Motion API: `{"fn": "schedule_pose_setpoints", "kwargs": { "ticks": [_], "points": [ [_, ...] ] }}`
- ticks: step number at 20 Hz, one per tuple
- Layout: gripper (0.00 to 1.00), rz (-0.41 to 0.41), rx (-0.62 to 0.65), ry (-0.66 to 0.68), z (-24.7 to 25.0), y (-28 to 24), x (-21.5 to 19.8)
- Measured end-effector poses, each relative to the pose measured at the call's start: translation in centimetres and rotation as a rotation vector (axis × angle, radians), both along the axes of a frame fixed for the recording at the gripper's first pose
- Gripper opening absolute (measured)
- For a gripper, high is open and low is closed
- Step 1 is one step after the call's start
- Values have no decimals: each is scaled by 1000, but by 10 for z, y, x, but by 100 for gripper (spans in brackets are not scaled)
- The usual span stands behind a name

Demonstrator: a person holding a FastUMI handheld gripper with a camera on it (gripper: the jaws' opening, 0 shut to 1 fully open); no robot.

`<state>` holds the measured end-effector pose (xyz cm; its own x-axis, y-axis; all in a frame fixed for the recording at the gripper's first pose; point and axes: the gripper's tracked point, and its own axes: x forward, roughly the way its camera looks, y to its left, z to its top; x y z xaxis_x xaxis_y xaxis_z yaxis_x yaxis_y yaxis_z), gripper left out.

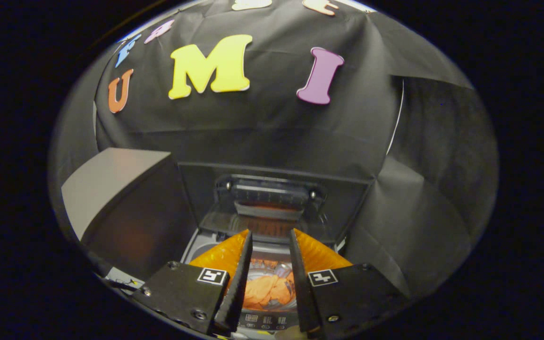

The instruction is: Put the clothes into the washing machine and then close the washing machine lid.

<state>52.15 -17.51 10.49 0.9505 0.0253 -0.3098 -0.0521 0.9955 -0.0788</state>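
Note:
The washing machine (196,250) stands below me with its lid (270,198) raised upright at the back. Orange clothes (265,289) lie crumpled in the shiny drum (276,270), seen through the gap between my fingers. My gripper (270,233) hovers above the drum opening, open, with nothing between its fingers. The control panel (265,320) with small buttons runs along the machine's front edge, close under the fingers.
A grey box-like block (111,184) stands to the left of the machine. Black cloth walls close in behind the lid and on the right side.

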Motion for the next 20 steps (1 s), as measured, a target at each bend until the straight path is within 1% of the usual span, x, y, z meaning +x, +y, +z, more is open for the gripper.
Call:
{"fn": "schedule_pose_setpoints", "kwargs": {
  "ticks": [4, 7, 10, 13, 17, 20],
  "points": [
    [49, -3, 26, -84, 47, 5, 12],
    [49, 10, -36, -170, 86, 10, 19],
    [49, 33, -68, -219, 115, 17, 13],
    [50, 43, -24, -222, 130, 28, 20],
    [50, 45, 15, -207, 136, 44, 54],
    [50, 35, 57, -173, 134, 46, 78]
  ]
}}
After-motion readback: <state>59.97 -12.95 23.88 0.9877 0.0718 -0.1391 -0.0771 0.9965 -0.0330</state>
